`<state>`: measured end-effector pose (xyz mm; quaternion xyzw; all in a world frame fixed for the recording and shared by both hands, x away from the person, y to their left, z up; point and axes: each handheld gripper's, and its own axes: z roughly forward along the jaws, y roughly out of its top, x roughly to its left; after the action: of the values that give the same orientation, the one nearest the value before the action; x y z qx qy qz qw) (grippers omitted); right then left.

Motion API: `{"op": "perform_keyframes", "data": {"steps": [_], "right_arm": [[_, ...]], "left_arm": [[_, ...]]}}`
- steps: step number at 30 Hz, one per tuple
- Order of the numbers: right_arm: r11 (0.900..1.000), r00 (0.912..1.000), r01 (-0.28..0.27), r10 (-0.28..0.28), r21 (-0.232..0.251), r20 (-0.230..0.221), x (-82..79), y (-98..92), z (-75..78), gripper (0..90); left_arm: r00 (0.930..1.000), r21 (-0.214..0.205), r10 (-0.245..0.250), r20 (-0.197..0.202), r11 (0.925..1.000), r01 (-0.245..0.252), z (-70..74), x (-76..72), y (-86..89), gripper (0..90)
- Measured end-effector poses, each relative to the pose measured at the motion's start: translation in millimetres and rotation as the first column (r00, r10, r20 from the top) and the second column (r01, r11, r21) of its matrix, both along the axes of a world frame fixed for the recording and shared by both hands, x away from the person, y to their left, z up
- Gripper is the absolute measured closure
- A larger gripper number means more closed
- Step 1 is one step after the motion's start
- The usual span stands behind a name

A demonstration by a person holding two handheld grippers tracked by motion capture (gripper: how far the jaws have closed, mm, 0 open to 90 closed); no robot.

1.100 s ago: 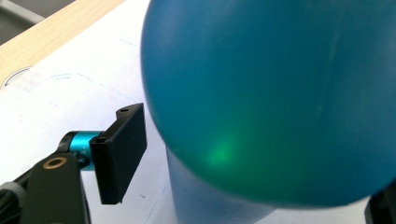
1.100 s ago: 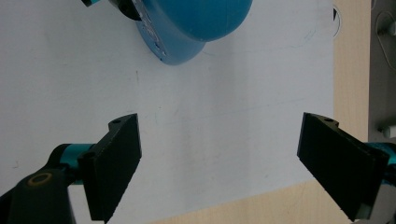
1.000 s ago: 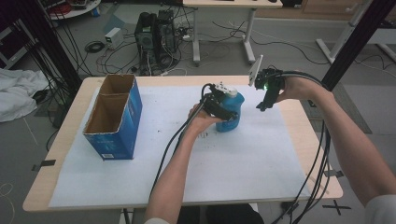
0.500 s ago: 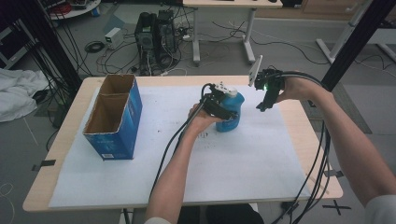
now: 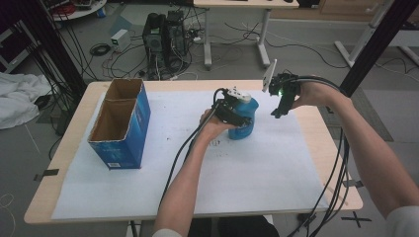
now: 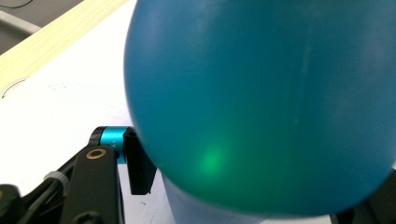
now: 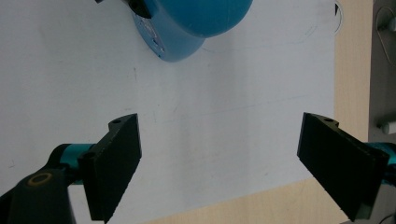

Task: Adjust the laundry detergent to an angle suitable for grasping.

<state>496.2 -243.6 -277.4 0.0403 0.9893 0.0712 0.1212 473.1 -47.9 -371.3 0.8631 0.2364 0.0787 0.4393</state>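
— How are the hands posed?

— The left forearm comes up the middle of the table, and its hand holds the left gripper [image 5: 236, 112] against the near-left side of a rounded blue plastic bottle with a white cap [image 5: 245, 120]. In the left gripper view the bottle's blue body [image 6: 261, 102] bulges between the jaws, one black pad pressed to its lower left side, so the tongs are clenched around the bottle. The right arm reaches in from the right edge; its hand holds the right gripper [image 5: 279, 101] in the air, just right of the bottle, jaws pointing down. In the right gripper view the two black jaws stand wide apart, nothing between them, so it is released.

— And the room around them?

— A white paper sheet [image 5: 207, 173] covers most of the pale wooden table [image 5: 74, 128]. The bottle stands on it right of centre, toward the far edge. The near half of the sheet lies bare. Below the right gripper, the sheet's edge meets a strip of bare wood.

— Any containers?

— A tall blue cardboard box [image 5: 121, 123], open at the top, stands on the left side, well apart from the bottle. Its brown inside is split in two compartments; both look empty.
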Motion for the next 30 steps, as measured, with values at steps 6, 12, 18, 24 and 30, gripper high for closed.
{"op": "perform_keyframes", "data": {"steps": [6,12,18,24,30], "right_arm": [[1.0000,1.0000,-0.002,0.002,-0.006,0.000,-0.4,0.2,0.7,12.9],[1.0000,1.0000,-0.001,0.001,-0.008,0.001,-1.0,-0.1,1.1,12.9],[0.9999,1.0000,-0.002,0.002,-0.011,0.003,-1.2,-0.6,0.9,12.9],[1.0000,1.0000,0.003,-0.003,-0.009,0.004,-1.1,-1.7,1.4,12.9],[0.9990,0.9999,0.011,-0.012,-0.044,-0.006,-2.8,-3.4,3.3,12.9]], "left_arm": [[0.9996,0.024,-0.024,0.018,0.9994,0.023,1.0,0.5,0.8,42.5],[0.9999,-0.005,-0.010,0.011,0.9999,0.010,0.0,-0.9,-1.0,43.3],[0.9997,-0.003,-0.013,0.022,0.9999,0.013,-0.1,-1.2,-1.3,44.4],[0.9985,0.028,-0.027,0.047,0.9993,0.026,1.7,-2.4,-1.4,44.9],[0.9946,0.047,-0.073,0.075,0.9965,0.069,11.4,-7.0,7.1,45.0]]}}
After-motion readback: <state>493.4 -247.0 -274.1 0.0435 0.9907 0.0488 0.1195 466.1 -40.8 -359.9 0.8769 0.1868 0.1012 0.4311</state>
